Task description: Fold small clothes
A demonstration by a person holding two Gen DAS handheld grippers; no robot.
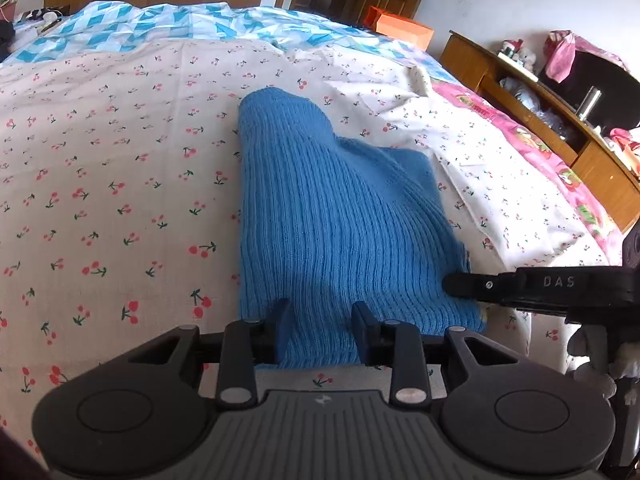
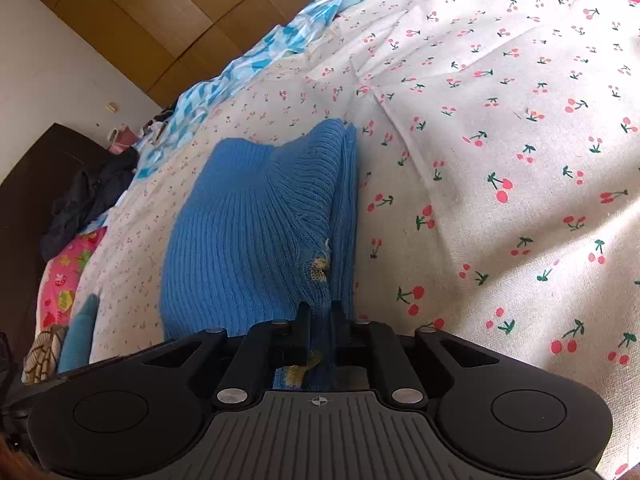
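I see the blue sweater (image 1: 320, 208) lying mid-frame on the cherry-print sheet (image 1: 100, 160), already doubled over. My left claw (image 1: 322, 320) has its near hem between the jaws, which look closed on a thick bunch of knit. My right claw (image 2: 320, 320) is pinched shut on the hem by the yellow patch (image 2: 320, 268). I judge the knit soft, light and stretchy, likely to sag, so gripping hem corners suits best
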